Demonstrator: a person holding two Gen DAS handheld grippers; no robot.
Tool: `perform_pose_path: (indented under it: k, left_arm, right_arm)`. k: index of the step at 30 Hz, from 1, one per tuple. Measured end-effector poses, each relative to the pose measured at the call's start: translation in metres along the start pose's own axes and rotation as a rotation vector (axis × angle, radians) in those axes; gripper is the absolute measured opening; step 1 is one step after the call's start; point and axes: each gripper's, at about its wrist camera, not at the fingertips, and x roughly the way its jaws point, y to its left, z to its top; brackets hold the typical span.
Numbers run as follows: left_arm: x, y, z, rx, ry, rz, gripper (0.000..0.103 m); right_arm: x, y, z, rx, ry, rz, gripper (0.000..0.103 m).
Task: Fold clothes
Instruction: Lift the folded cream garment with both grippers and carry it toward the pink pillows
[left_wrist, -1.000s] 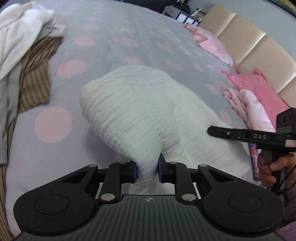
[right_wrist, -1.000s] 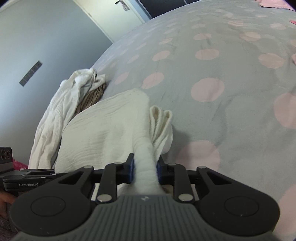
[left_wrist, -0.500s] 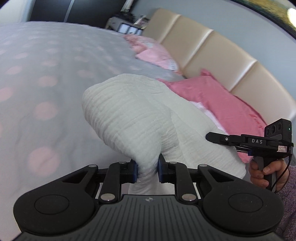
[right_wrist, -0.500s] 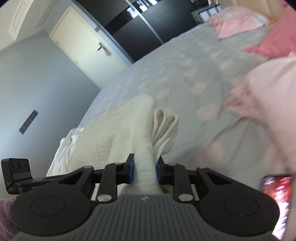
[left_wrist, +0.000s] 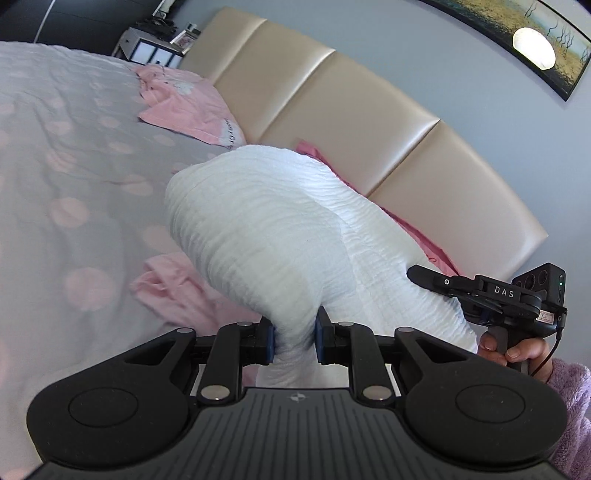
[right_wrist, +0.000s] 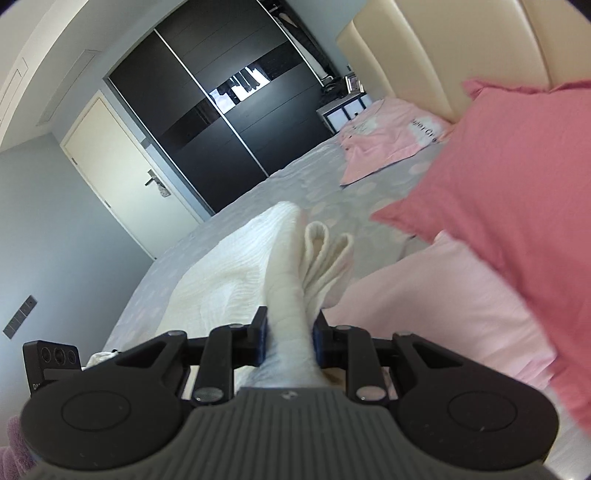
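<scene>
since a second ago both views have swung off the open spotted bed (left_wrist: 55, 155) and round toward the headboard (left_wrist: 332, 110): the heap of white and striped clothes has left the left wrist view, and the pink pillows (right_wrist: 517, 166) and the dark wardrobe (right_wrist: 229, 122) have come in, while the folded white garment (left_wrist: 266, 236) has kept its shape between the two tools

the left gripper (left_wrist: 294, 339) has its jaws clamped on one bunched end of the garment, and the right gripper (right_wrist: 288, 341) has its jaws clamped on the other end, where the stacked folds fan out ahead of the pads

the garment hangs clear of the bed, slung between the two grips. its long axis runs from one gripper across to the other, roughly along the headboard side of the bed, and its folded bulk juts forward from both jaws toward the pillows. neither hand looks nearer to the bulk; the load seems shared evenly

a lighter pink cloth (left_wrist: 173, 288) lies on the bed just below the bundle. i judge the coming move is a set-down near the pillows, and it turns on keeping that axis level so the layers land flat
</scene>
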Motion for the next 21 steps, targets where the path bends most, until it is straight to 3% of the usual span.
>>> perform_pose_path:
  k: [9, 21]
  left_arm:
    - [0.09, -0.012, 0.014, 0.002, 0.046, -0.043, 0.017]
    - [0.156, 0.014, -0.002, 0.005, 0.134, 0.013, 0.017]
  right_arm:
    - [0.017, -0.085, 0.038, 0.03, 0.02, -0.063, 0.025]
    - [0.073, -0.163, 0.026, 0.111, 0.063, -0.132, 0.025]
